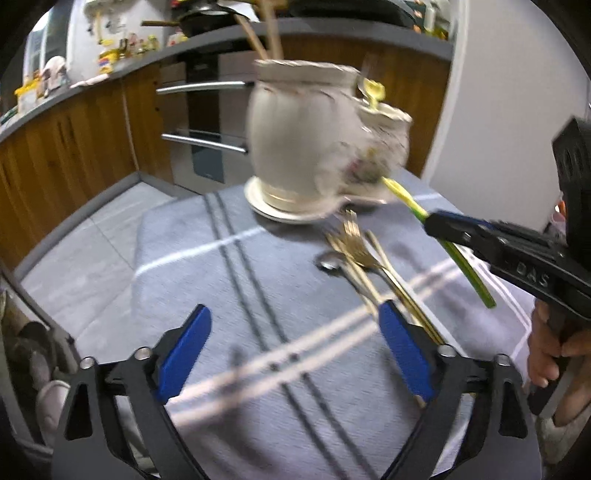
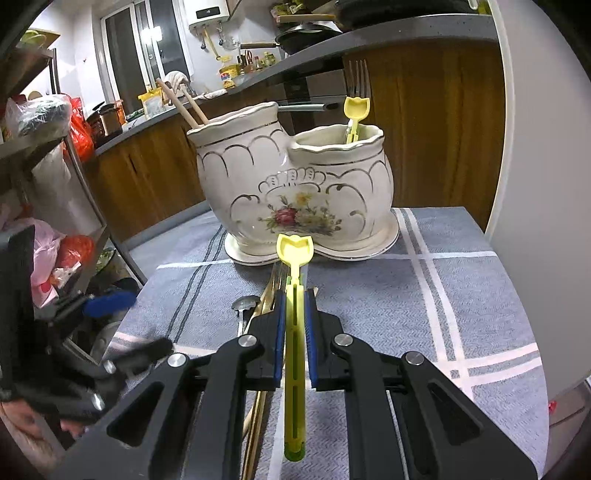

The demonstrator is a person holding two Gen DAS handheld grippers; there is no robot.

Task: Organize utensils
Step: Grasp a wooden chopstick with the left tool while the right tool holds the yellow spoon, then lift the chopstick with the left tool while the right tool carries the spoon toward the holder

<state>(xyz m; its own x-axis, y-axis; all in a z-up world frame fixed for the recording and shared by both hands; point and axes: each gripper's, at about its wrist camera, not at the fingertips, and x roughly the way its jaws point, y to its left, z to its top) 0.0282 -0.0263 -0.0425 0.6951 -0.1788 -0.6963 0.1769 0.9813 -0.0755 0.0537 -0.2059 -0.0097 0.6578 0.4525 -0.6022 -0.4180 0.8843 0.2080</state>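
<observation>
Right gripper [image 2: 294, 334]: jaws pinching the yellow-green scoop [image 2: 294, 295] along its shaft, long axis in line with the jaws, head pointing far toward the ceramic holder [image 2: 295, 188] on the bench [image 2: 480, 295]. Holder stands dead ahead, apart from the head. Left gripper [image 1: 295, 350]: jaws spread, empty, with the gold forks [image 1: 354, 240] just to their right and lying near-to-far.

A home kitchen: wood cabinets [image 2: 155, 173] and counter [image 2: 369, 33] at 12 o'clock, oven [image 1: 207, 125], pan [image 2: 306, 35], water heater [image 2: 208, 13].
</observation>
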